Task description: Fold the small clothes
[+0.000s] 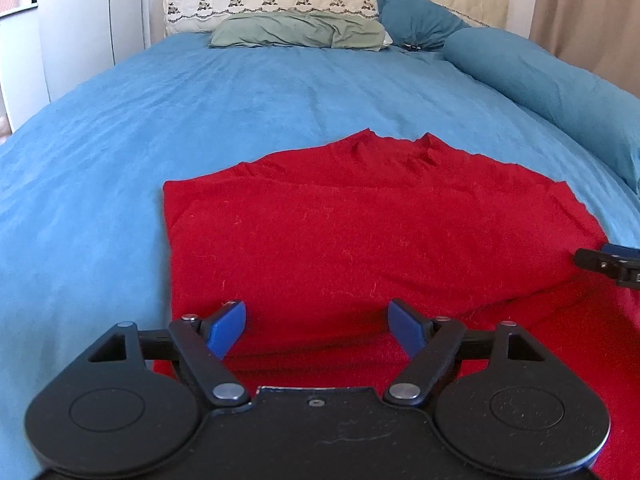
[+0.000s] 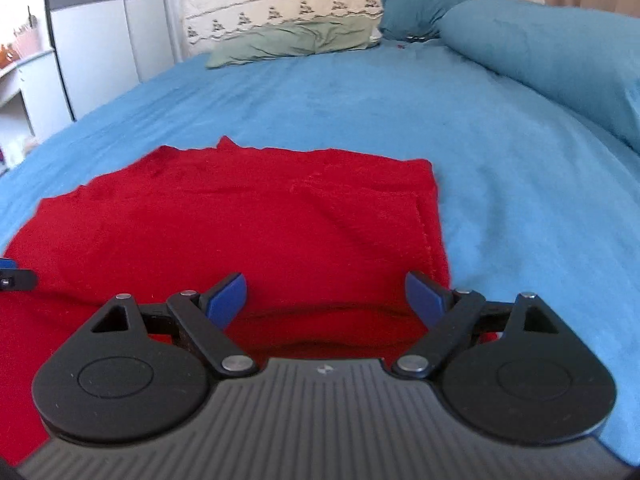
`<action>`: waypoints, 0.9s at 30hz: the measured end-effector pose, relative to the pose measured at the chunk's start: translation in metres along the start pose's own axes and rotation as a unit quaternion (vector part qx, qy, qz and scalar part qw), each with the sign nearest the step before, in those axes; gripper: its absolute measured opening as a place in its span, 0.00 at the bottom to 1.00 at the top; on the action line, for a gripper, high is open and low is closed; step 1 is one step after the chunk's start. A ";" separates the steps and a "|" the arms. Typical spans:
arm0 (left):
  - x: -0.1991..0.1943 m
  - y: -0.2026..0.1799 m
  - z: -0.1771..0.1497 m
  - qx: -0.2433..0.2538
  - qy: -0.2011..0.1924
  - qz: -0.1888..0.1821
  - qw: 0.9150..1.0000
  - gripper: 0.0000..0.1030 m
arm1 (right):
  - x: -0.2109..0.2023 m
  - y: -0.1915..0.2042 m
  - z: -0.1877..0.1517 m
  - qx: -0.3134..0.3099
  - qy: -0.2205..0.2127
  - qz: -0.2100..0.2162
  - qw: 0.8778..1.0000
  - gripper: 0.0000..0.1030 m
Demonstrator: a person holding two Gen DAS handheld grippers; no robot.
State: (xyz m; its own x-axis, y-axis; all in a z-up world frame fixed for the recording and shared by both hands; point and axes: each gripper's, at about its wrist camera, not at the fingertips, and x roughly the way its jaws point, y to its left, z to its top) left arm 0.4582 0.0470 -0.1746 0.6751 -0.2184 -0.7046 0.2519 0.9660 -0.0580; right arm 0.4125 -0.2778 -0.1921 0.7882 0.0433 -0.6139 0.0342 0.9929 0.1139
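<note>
Left of garment: bare blue bedspread (image 1: 100,184), flat, unobstructed out to the bed edge.
Beyond garment: open bedspread up to green pillow (image 1: 298,34) and teal pillow (image 1: 416,20) at the headboard.
Right side: long teal bolster (image 2: 552,52) along the bed edge, narrowing passage there.
Centre: red garment (image 1: 360,236) lying low, passable above.
Off-bed left: white cabinet (image 2: 100,52).

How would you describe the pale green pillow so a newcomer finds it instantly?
Start at the bed covered in a bright blue sheet and look to its far end, below the cream embroidered headboard cushion. The flat, wrinkled sage-green pillow lies there; its neighbours on the right are dark teal and plumper.
</note>
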 end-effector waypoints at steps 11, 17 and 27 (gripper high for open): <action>-0.154 -0.002 0.009 -0.001 -0.078 0.036 0.996 0.86 | -0.167 -0.009 0.045 -0.021 -0.051 0.023 0.998 1.00; -0.257 -0.004 -0.050 -0.030 -0.085 0.049 0.995 0.94 | -0.277 -0.024 0.008 0.012 -0.034 0.035 0.999 1.00; -0.283 -0.009 -0.176 -0.107 0.015 -0.024 0.994 0.94 | -0.320 -0.017 -0.111 -0.001 0.052 0.024 0.998 1.00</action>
State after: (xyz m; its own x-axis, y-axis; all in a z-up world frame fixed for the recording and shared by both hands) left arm 0.1428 0.1246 -0.0998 0.6446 -0.2631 -0.7178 0.1268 0.9627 -0.2389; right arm 0.0916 -0.2964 -0.0845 0.7207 0.1015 -0.6857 -0.0026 0.9896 0.1437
